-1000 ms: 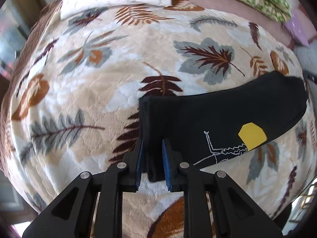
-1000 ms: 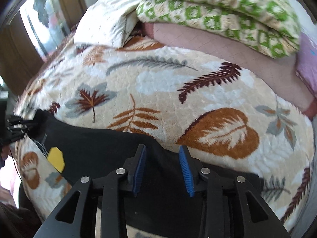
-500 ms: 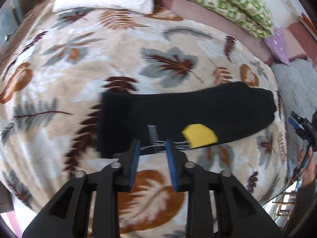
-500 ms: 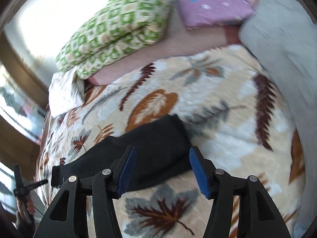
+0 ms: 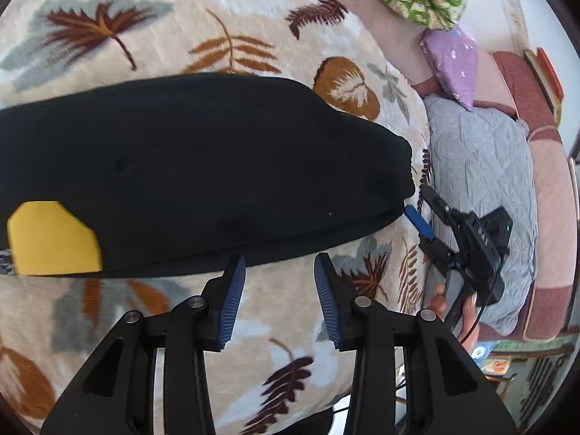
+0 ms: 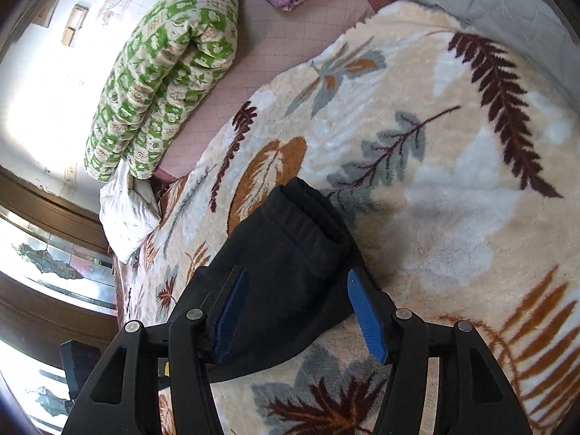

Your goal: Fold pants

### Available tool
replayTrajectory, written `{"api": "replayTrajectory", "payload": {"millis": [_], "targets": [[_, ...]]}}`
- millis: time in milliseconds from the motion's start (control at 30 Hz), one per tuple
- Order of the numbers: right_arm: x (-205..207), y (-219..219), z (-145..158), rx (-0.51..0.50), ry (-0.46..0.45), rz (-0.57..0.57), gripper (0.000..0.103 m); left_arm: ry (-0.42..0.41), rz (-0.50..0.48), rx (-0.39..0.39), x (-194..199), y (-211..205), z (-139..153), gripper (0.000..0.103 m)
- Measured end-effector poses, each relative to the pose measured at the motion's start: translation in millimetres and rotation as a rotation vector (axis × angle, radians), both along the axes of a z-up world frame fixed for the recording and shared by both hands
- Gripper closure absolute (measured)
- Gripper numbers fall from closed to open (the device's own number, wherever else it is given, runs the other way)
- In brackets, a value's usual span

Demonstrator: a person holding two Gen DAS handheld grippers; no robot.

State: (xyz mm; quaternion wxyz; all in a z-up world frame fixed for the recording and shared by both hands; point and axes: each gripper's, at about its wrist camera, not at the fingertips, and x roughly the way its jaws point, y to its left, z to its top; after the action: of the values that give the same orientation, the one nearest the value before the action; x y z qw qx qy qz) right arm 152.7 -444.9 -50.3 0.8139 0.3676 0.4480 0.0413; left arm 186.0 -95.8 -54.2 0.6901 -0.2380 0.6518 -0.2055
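The black pants lie folded lengthwise on a leaf-patterned blanket, with a yellow patch at their left. My left gripper is open and empty, just short of the pants' near edge. My right gripper shows at the pants' right end in the left wrist view. In the right wrist view the right gripper is open, with the waistband end of the pants lying between and ahead of the blue pads.
A green patterned quilt and a purple pillow lie at the head of the bed. A grey quilted pad lies beside the blanket. A white pillow sits at the far corner. The blanket's near edge drops off below.
My left gripper let go of the pants' end, opened wider and swung right along the near edge. My right gripper moved in over the waistband end.
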Motion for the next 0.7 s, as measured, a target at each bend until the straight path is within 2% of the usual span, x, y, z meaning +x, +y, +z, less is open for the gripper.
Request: {"api": "replayTrajectory", "payload": {"millis": [100,133,333,467,567,633,700], "targets": [[2,-3,-5,0.026,0.01,0.003,0.044,0.062,0.084,-0.042,8,0,-7,0.066],[3,-4,-6,0.037,0.011,0.009,0.044,0.075,0.087,-0.064,6,-3,-8,0.066],[10,-10,-11,0.065,0.005,-0.008,0.044,0.083,0.067,-0.085,-4,-19,-10,0.066],[16,-8,-17,0.066,0.026,-0.019,0.044,0.124,0.105,-0.094,0,-19,-24,0.066],[21,-5,-20,0.058,0.03,-0.029,0.057,0.129,0.129,-0.074,2,-18,-32,0.066],[23,-3,-23,0.047,0.041,-0.036,0.082,0.139,0.152,-0.07,4,-16,-38,0.066],[24,-3,-27,0.057,0.048,-0.042,0.086,0.147,0.184,-0.087,5,-14,-41,0.066]]}}
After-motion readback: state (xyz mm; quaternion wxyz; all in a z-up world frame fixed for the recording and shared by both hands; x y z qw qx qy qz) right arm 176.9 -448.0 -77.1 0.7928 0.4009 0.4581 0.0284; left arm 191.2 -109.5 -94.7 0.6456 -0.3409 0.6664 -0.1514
